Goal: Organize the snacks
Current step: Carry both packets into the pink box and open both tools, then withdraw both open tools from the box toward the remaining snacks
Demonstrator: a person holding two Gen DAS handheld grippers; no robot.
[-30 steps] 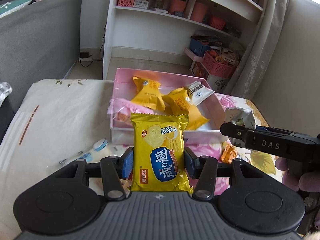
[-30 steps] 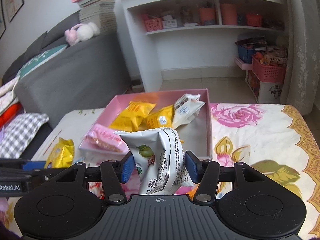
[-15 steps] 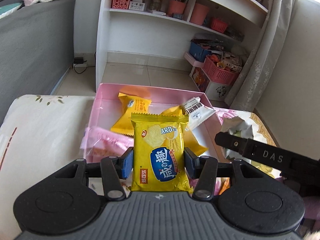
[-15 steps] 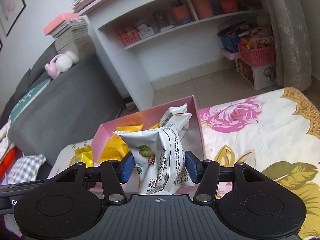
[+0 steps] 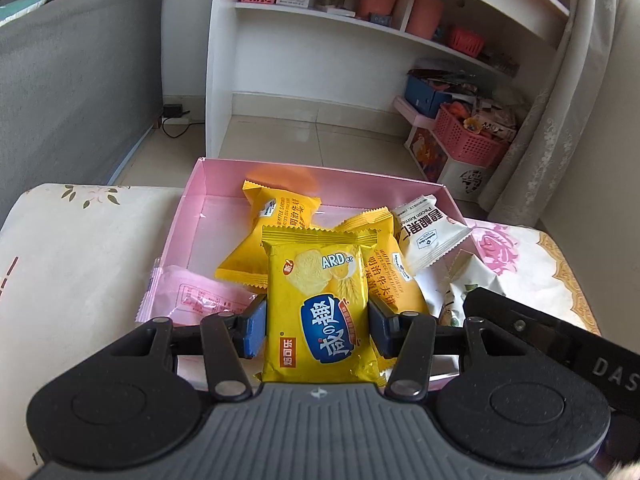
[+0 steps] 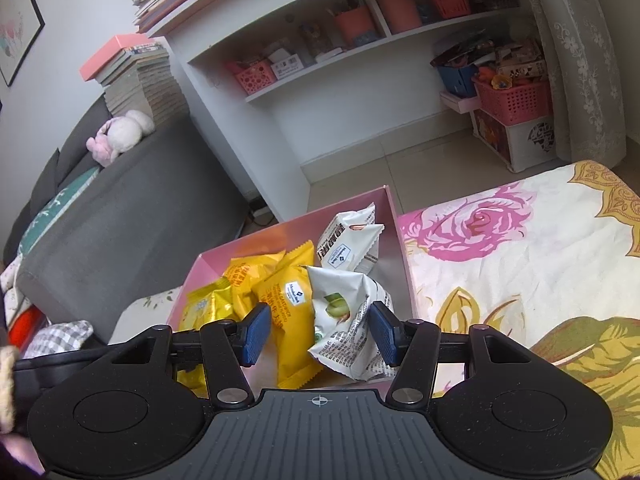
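Note:
My left gripper (image 5: 318,330) is shut on a yellow biscuit pack (image 5: 320,280) and holds it upright over the near part of the pink box (image 5: 320,174). Inside the box lie two orange-yellow packs (image 5: 276,216), a white nut packet (image 5: 428,228) and a pink pack (image 5: 196,296). My right gripper (image 6: 320,332) hangs over the box's near right corner (image 6: 400,240). A crumpled white-and-green packet (image 6: 348,320) rests against its right pad, and the left pad (image 6: 256,332) stands apart from it. One right finger (image 5: 520,324) shows beside that packet (image 5: 468,280).
The box sits on a table under a floral cloth (image 6: 520,260). A grey sofa (image 5: 72,80) runs along the left, a white shelf unit (image 5: 360,40) stands behind the box, and a pink basket (image 5: 468,140) sits on a stool at the back right.
The left gripper carried the yellow pack forward over the box. The right gripper rolled, and the white-and-green packet, earlier squeezed between both pads, now sits lower against the right pad only.

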